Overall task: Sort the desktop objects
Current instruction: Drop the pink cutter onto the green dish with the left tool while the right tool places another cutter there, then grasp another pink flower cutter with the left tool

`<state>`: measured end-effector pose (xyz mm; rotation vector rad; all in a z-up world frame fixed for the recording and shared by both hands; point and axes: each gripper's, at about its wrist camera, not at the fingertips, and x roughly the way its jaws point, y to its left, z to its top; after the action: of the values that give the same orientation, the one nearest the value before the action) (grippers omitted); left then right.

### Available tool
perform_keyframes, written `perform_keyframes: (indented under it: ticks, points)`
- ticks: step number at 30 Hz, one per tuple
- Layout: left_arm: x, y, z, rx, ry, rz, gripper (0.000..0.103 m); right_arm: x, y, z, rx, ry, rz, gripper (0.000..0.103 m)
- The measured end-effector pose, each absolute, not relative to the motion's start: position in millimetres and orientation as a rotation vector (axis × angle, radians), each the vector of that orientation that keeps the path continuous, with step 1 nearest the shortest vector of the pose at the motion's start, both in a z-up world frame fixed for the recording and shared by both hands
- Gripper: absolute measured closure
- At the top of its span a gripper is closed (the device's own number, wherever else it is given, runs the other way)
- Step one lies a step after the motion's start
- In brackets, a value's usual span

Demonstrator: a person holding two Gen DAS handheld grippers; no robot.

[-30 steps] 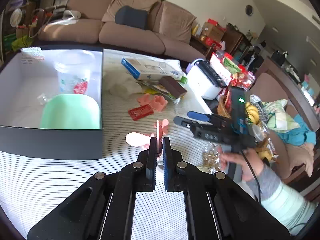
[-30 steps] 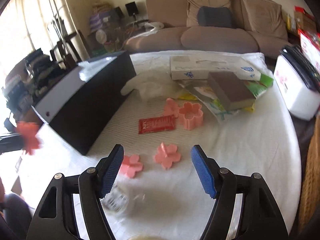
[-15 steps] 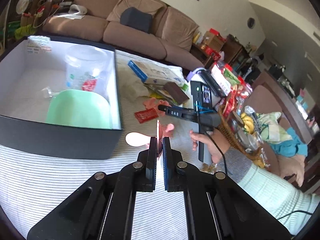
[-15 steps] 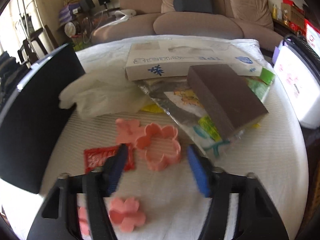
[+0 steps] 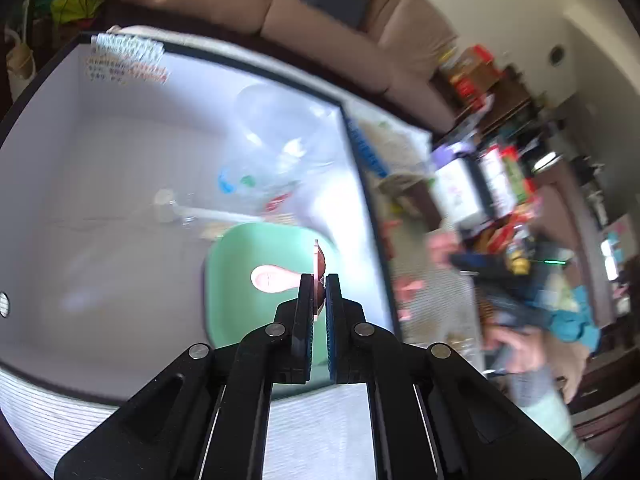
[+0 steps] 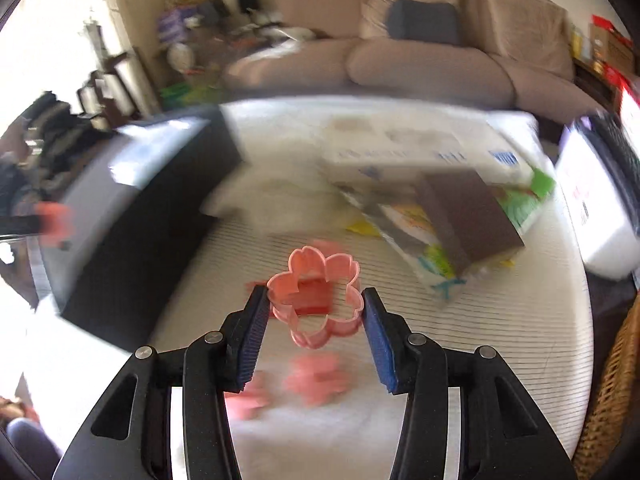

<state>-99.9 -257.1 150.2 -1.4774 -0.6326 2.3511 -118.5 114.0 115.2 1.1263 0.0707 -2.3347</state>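
Observation:
My left gripper (image 5: 318,280) is shut on a thin pink flower piece (image 5: 319,264), held edge-on over the green plate (image 5: 240,280) inside the black box (image 5: 368,184) with a white interior. My right gripper (image 6: 314,308) is shut on a pink flower-shaped cutter ring (image 6: 316,296), its blue pads (image 6: 256,320) touching both sides, and holds it above the striped tablecloth (image 6: 500,340). Two pink flower pieces (image 6: 316,380) lie blurred on the cloth below it. A red packet (image 6: 312,300) shows through the ring.
A clear plastic cup (image 5: 280,140) and a white spoon (image 5: 188,210) lie in the box. A brown sponge block (image 6: 468,216), a long white carton (image 6: 408,148) and a white appliance (image 6: 596,200) stand beyond the cutter. A wicker basket (image 6: 616,380) is at the right.
My left gripper carried the flower piece left from above the table to over the green plate in the box. My right gripper closed on the pink cutter ring and lifted it.

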Motion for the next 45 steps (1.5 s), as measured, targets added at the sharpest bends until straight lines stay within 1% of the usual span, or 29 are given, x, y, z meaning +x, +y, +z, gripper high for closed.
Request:
perform_keyframes:
  ticks: [4,8,11,12,13,14,17,20,25,29,32,36,38,40,43,45]
  points:
    - [-115.5,-252.7,126.5,-1.621,-0.602,2.323,0.098,-99.9,55.6,164.5,1.037,0.131,-2.198,0.054]
    - [-120.8,-258.2,113.6,-1.659,-0.716,2.266,0.098,-97.1,-22.1,181.6,1.005,0.26,-2.088,0.054]
    - [-118.3,-268.4,107.9,-1.64,-0.833,2.235,0.094,-97.2,-70.9,172.2,1.023,0.381,-2.043,0.054]
    - [-116.2,-272.2,106.8,-1.631,-0.866,2.233,0.088,-97.1,-83.5,167.7,1.026,0.432,-2.04,0.054]
    - [-113.6,-276.1,106.2,-1.618,-0.898,2.228,0.076,-96.7,-95.3,162.5,1.032,0.484,-2.035,0.054]
    - [-110.1,-280.0,106.5,-1.609,-0.925,2.232,0.073,-97.5,-106.3,156.1,1.046,0.53,-2.027,0.054]
    - [-91.4,-289.8,118.3,-1.569,-0.92,2.308,0.072,-101.9,-126.9,138.7,1.09,0.608,-2.004,0.054]
    - [-60.9,-300.1,140.0,-1.453,-0.918,2.398,0.072,-102.1,-137.7,127.1,1.123,0.651,-1.973,0.054]
    - [-19.9,-298.7,162.7,-1.354,-0.862,2.508,0.071,-102.8,-158.2,98.4,1.226,0.866,-1.927,0.054]
    - [-8.3,-291.6,163.1,-1.361,-0.813,2.478,0.071,-110.0,-164.6,79.3,1.301,0.974,-1.911,0.052]
    - [-7.4,-291.7,165.0,-1.385,-0.767,2.487,0.071,-111.4,-157.3,86.1,1.304,0.956,-1.937,0.051]
    - [-1.5,-286.0,168.3,-1.386,-0.744,2.481,0.071,-104.2,-135.3,116.7,1.248,0.851,-1.994,0.051]
    - [6.4,-281.5,170.9,-1.37,-0.72,2.471,0.068,-97.8,-117.5,133.7,1.217,0.789,-2.028,0.051]
    - [12.6,-269.8,170.3,-1.359,-0.683,2.463,0.062,-91.0,-95.2,148.1,1.194,0.719,-2.066,0.05]
    - [21.7,-243.8,168.8,-1.328,-0.614,2.441,0.06,-90.7,-50.8,163.6,1.181,0.575,-2.135,0.05]
    - [28.8,-220.3,165.1,-1.293,-0.567,2.411,0.056,-86.3,-25.9,169.8,1.189,0.483,-2.172,0.048]
